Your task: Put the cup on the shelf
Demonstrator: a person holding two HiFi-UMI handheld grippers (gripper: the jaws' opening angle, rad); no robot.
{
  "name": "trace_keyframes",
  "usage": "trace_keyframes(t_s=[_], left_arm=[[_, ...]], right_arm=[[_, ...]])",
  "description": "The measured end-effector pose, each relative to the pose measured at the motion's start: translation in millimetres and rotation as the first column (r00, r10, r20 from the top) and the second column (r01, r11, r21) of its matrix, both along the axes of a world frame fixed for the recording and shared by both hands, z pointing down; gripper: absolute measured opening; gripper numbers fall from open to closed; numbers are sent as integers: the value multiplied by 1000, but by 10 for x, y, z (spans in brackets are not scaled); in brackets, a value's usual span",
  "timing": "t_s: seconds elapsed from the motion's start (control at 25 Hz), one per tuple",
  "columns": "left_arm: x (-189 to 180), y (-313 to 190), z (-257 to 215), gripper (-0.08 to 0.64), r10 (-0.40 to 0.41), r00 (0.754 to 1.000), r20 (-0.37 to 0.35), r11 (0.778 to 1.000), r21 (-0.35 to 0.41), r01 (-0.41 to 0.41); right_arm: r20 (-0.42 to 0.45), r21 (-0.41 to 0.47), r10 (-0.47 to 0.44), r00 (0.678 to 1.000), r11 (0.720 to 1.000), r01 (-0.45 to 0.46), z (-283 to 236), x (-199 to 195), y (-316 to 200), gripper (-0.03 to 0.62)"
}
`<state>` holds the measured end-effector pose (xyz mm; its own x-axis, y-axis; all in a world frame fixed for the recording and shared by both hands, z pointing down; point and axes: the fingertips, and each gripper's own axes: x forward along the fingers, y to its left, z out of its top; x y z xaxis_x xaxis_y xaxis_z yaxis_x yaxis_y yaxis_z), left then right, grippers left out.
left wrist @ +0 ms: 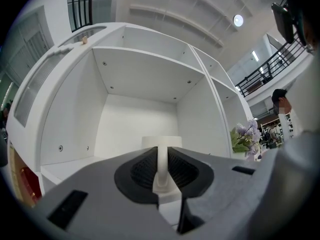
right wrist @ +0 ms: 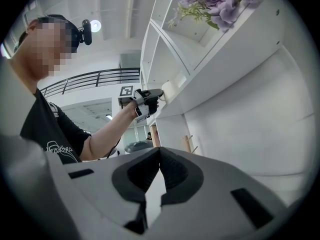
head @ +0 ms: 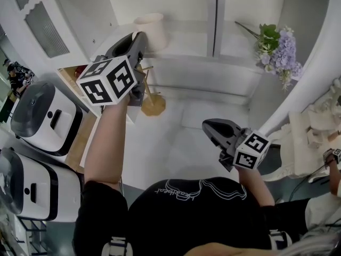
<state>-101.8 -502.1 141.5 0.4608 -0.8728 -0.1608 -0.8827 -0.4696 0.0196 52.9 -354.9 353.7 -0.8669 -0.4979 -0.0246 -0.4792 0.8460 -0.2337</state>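
Note:
A cream cup (head: 151, 30) is at the front of the white shelf's (head: 181, 63) left compartment. My left gripper (head: 140, 37) reaches up to it and is shut on its handle. In the left gripper view the handle (left wrist: 162, 165) stands pinched between the dark pads, with the cup's rim (left wrist: 161, 141) just beyond. Whether the cup's base rests on the shelf board is hidden. My right gripper (head: 209, 126) hangs lower at the right, shut and empty, its tips meeting (right wrist: 160, 153). From the right gripper view the left gripper (right wrist: 143, 100) and the cup (right wrist: 170, 88) show at the shelf's edge.
Purple flowers (head: 278, 48) stand in the shelf's right compartment. A wooden mug stand (head: 152, 99) sits on the white counter (head: 176, 137) below the cup. Two white appliances (head: 45, 116) stand at the left. Pale cloth things (head: 314, 137) lie at the right.

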Motion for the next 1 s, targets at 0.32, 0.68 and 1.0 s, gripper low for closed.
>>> trace_keyframes(t_s=[0.32, 0.68, 1.0], left_arm=[[-10, 56, 125, 130, 1, 1000, 14, 1000, -7, -1], [-163, 563, 706, 173, 21, 999, -38, 999, -39, -22], [274, 1135, 1562, 170, 172, 975, -138, 961, -195, -197]], right_arm=[[28, 9, 16, 999, 1000, -16, -72, 88, 82, 6], [-2, 48, 19, 1000, 999, -19, -151, 162, 208, 6], [33, 68, -14, 999, 998, 11, -293, 174, 284, 6]])
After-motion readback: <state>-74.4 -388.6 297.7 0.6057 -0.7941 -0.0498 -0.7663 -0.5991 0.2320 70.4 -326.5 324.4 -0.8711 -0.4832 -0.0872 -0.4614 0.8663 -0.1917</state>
